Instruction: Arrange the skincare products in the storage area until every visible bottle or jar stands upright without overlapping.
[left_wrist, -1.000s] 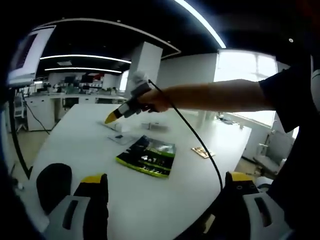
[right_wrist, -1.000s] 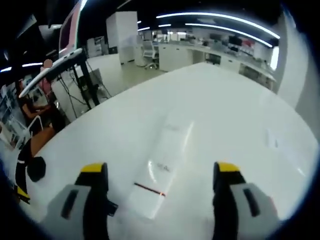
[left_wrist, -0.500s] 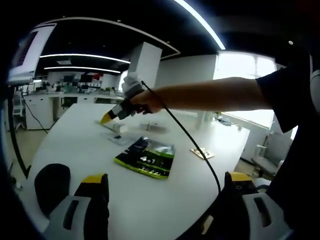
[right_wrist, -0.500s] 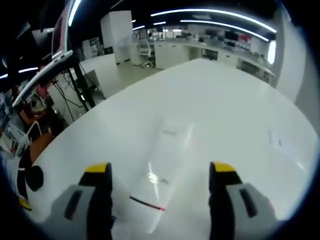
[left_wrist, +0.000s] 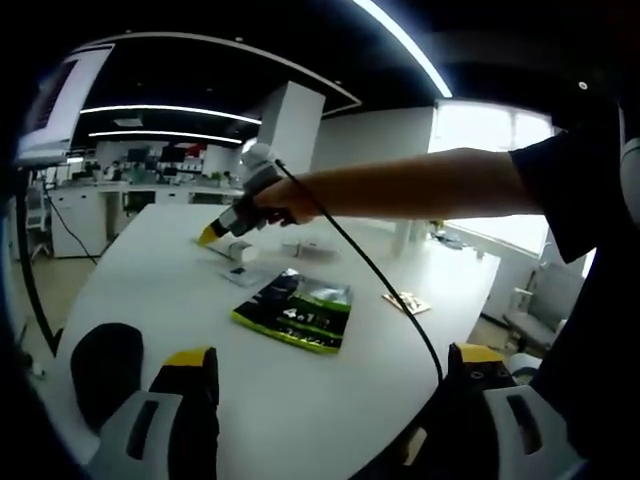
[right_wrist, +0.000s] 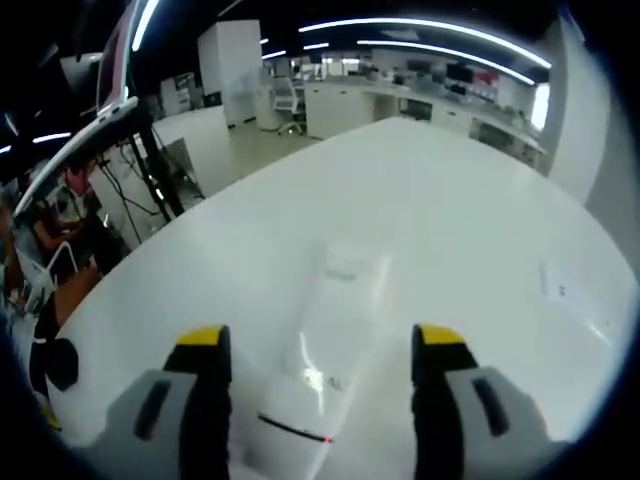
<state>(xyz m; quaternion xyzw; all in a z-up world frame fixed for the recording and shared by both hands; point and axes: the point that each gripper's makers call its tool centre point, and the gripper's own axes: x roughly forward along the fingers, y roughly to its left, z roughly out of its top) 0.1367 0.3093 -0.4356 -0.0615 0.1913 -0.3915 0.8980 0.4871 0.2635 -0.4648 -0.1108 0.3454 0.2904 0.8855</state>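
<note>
The right hand-held gripper (right_wrist: 318, 345), jaws wide, straddles a flat-lying white plastic tube (right_wrist: 330, 350) (red-banded) on the white tabletop (right_wrist: 450, 220); the left hand-held gripper (left_wrist: 325, 365) also gapes, empty.

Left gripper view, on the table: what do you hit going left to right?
Right gripper's yellow tip → white tube → dark green packet → small brown card.

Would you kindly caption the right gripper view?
Open right tongs straddling a white tube lying flat on the white table.
</note>
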